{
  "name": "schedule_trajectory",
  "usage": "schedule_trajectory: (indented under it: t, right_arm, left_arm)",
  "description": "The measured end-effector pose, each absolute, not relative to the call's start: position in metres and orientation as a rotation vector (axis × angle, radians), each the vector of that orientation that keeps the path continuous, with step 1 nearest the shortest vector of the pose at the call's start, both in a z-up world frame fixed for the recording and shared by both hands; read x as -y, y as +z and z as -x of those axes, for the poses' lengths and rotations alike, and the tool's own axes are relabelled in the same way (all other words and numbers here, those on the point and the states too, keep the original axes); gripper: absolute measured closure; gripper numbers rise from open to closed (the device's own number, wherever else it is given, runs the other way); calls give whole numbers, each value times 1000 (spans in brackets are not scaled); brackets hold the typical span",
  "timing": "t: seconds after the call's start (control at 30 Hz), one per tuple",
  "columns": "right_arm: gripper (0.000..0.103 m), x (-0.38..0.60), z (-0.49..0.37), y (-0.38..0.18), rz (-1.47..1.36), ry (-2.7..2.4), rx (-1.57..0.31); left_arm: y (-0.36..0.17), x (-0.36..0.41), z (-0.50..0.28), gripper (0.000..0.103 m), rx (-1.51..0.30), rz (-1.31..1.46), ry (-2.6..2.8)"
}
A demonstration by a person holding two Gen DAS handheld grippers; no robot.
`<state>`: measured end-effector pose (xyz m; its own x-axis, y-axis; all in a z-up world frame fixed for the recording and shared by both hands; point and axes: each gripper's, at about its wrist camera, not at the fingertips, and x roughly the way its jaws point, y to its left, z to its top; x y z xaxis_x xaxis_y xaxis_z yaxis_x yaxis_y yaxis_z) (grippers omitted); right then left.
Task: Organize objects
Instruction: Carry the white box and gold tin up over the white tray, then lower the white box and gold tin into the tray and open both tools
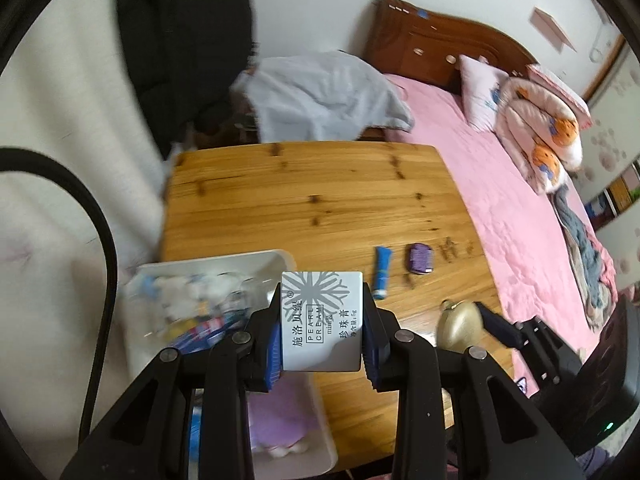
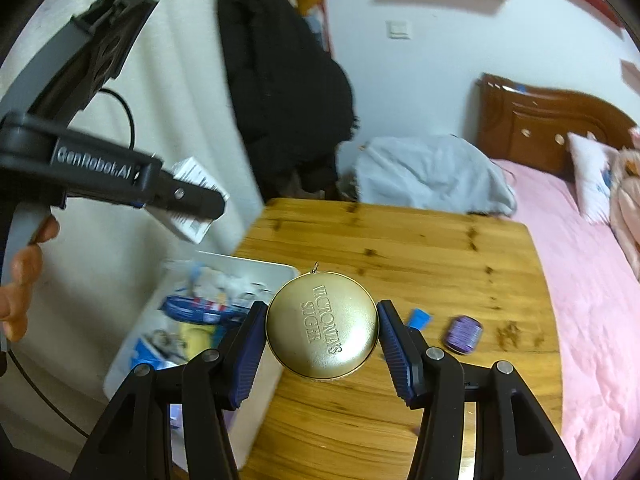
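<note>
While unobstructed, blue tube (image 1: 383,273) beside purple case (image 1: 420,259).

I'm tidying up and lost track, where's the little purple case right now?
The purple case lies on the wooden table, toward its right side near the bed's pink cover, just right of the blue tube.

Black claw (image 2: 322,340) frames, ribbed blue pads (image 2: 248,356), silver screws, "GenRobot.AI" lettering.

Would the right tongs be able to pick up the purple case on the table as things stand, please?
Probably not yet: the right tongs are shut on the gold tin. The purple case lies in the open on the wooden table, so the path looks free once the tin is set down.
</note>
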<state>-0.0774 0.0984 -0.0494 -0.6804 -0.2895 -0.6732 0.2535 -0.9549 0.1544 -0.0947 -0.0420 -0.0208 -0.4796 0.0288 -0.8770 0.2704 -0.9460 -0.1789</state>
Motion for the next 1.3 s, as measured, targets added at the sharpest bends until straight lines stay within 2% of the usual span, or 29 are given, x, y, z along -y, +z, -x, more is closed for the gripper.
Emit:
schedule_trajectory:
  t: [0.4,0.6,0.87,1.07,1.3]
  right_arm:
    - [47,-20,72,-40,-1029,-2480,-107]
    - [47,9,73,-51,-1038,-2423,-192]
    - [47,43,72,-96,-1087,-2375,-383]
    - [47,56,70,-129,-1138,-2324,-454]
    - [47,60,67,-139,-1141,-2282,-506]
  left_arm:
    - [-30,93,13,69,-350,-1507,-2392]
    - [-60,101,-2,69,-412,-1560,-2345]
    - [-112,115,-8,69,-500,-1639,-2270]
    - [-141,120,-2,69,-511,-1697,-2212]
    - [-154,116,9,68,-494,-1734,-2189]
